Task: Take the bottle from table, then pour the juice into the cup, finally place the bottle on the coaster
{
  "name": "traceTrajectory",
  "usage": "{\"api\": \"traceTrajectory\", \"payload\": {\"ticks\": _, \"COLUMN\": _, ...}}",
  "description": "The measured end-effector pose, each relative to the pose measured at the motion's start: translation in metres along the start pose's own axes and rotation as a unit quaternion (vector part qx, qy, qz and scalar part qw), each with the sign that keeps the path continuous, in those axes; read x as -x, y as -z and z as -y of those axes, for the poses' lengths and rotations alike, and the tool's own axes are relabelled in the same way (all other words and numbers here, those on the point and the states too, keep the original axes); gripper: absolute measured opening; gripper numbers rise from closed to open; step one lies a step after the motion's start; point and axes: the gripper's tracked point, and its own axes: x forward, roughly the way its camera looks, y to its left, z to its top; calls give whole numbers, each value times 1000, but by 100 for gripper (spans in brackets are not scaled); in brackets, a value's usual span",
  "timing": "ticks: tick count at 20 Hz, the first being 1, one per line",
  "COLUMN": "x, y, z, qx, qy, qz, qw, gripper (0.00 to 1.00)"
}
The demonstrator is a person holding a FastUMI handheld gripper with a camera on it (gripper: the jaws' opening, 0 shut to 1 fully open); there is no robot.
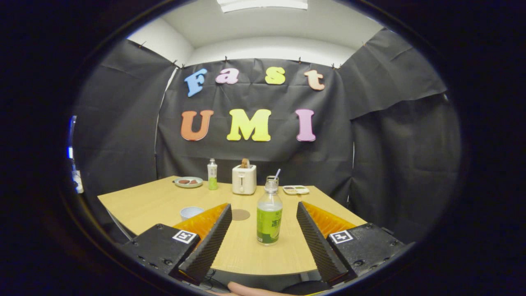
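Note:
A clear plastic bottle [269, 216] with a green label and a little juice in it stands upright near the front edge of the wooden table [156, 201]. My gripper [264, 205] is open, and the bottle stands between the two fingers, nearer the right one, touching neither. A pale blue cup [190, 212] sits just beyond the left finger. The round brown coaster [241, 214] lies flat on the table between the cup and the bottle.
At the back of the table stand a second bottle [212, 174] with green liquid, a white toaster [244, 179], a plate with food [188, 181], a jar with a straw [273, 178] and a small white tray [296, 189]. Black cloth walls close in the booth.

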Motion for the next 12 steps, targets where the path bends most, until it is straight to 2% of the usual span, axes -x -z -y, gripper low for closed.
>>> {"api": "traceTrajectory", "payload": {"ticks": 12, "x": -91, "y": 42, "z": 10, "qx": -22, "qy": 5, "qz": -38, "qw": 999, "gripper": 100}}
